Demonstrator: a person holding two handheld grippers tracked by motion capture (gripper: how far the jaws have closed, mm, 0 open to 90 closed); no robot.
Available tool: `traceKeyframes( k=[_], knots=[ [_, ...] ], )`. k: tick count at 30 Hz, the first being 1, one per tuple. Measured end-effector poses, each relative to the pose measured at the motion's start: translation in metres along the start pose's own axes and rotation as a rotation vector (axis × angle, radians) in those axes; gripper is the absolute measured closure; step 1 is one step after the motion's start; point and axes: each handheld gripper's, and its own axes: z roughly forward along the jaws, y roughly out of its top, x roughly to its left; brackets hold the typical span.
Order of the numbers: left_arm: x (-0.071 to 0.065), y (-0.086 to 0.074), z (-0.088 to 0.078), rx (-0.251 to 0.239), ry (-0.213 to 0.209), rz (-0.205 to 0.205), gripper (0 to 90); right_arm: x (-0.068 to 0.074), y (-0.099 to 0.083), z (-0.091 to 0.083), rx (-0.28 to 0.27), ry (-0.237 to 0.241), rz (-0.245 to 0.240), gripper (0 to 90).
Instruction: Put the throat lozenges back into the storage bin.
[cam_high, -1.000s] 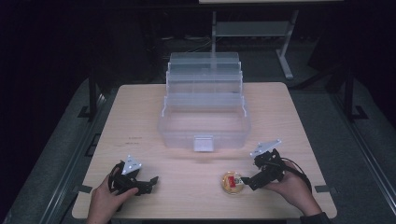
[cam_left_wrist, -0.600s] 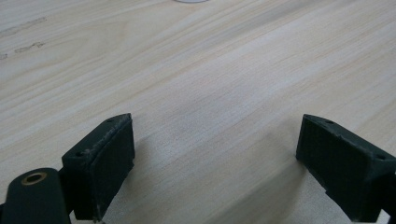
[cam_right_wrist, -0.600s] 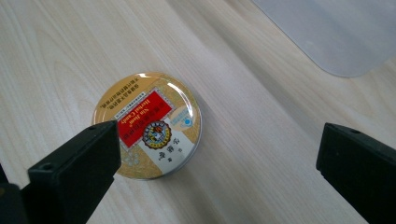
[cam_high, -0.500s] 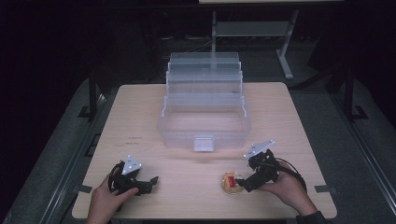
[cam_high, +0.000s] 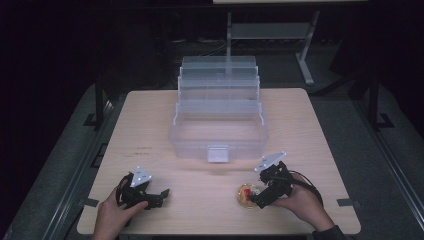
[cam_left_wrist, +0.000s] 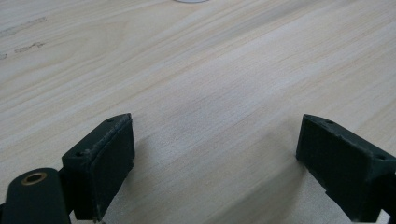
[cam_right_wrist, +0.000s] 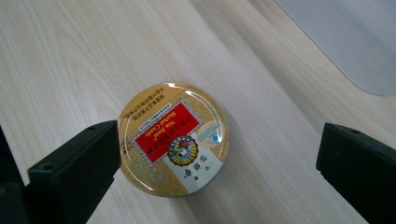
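I had my right gripper (cam_right_wrist: 217, 177) spread wide around the round gold tin with the red label (cam_right_wrist: 173, 139), not yet gripped; my left gripper (cam_left_wrist: 215, 172) rested spread and empty on the wooden table (cam_high: 200, 200).

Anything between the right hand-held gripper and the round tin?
Nothing visible. The right hand-held gripper is open with the tin lying flat between its jaws, close to one jaw, only bare table around it.

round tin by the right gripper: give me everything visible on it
The tin is small, round and flat, apparently metal, with a glossy gold lid bearing a red label, a round emblem and small print. It lies flat, lid up and closed, on the wooden table near its front edge. The open right gripper straddles it, one jaw at or against its rim.
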Motion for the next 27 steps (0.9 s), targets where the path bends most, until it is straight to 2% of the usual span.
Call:
traceKeyframes(
  k=[27],
  knots=[
    [0.0, 0.0, 0.0, 0.0, 0.0, 0.0, 10.6, 0.016, 0.002, 0.024, 0.055, 0.034, -0.053, 0.0]
  ],
)
